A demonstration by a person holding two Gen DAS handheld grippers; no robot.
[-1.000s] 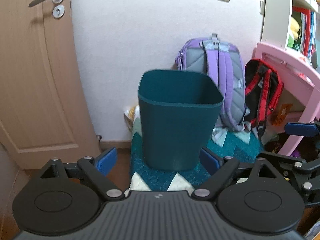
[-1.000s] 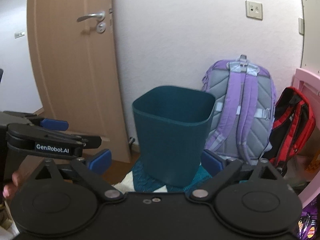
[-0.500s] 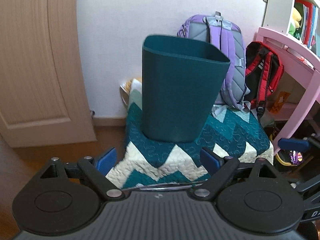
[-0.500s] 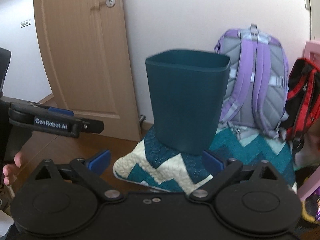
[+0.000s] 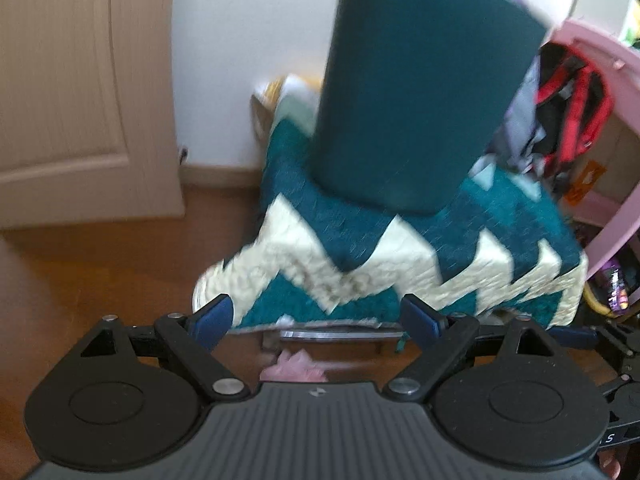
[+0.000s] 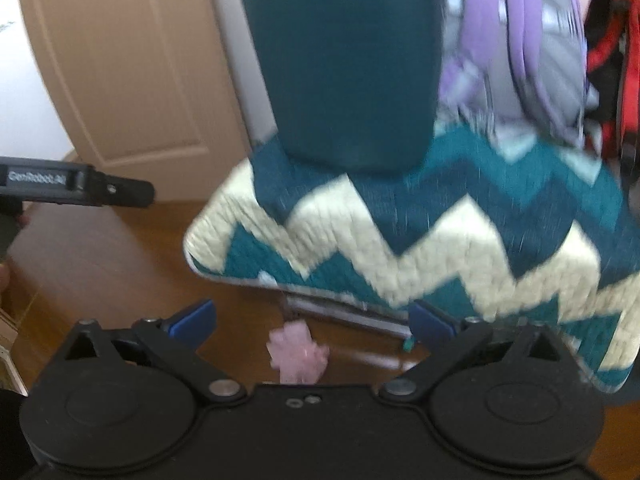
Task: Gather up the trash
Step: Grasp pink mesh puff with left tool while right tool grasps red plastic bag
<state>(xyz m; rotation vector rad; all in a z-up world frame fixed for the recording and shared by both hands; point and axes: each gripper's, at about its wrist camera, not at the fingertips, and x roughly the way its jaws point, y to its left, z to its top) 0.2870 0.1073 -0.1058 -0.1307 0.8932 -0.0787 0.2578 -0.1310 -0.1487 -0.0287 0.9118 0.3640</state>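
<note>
A dark teal bin [image 5: 420,92] stands on a seat covered by a teal and cream zigzag quilt [image 5: 360,264]; both show in the right wrist view too, the bin [image 6: 344,60] and the quilt [image 6: 440,232]. A crumpled pink piece of trash [image 6: 298,354] lies on the wooden floor below the seat's front edge, and shows in the left wrist view [image 5: 294,368]. My left gripper [image 5: 316,318] is open and empty above the trash. My right gripper [image 6: 312,322] is open and empty, the trash between its fingers in view. Both views are blurred.
A wooden door [image 5: 80,92] is at the left. A purple and grey backpack [image 6: 516,48] and a red and black bag [image 5: 568,112] lean behind the seat. A pink desk leg [image 5: 616,216] stands at the right. The left gripper's arm [image 6: 72,186] crosses the right view's left edge.
Both grippers have tilted and dropped toward the floor. The bin has slid up in view, and the pink trash under the seat has come into sight. Both stay open.
</note>
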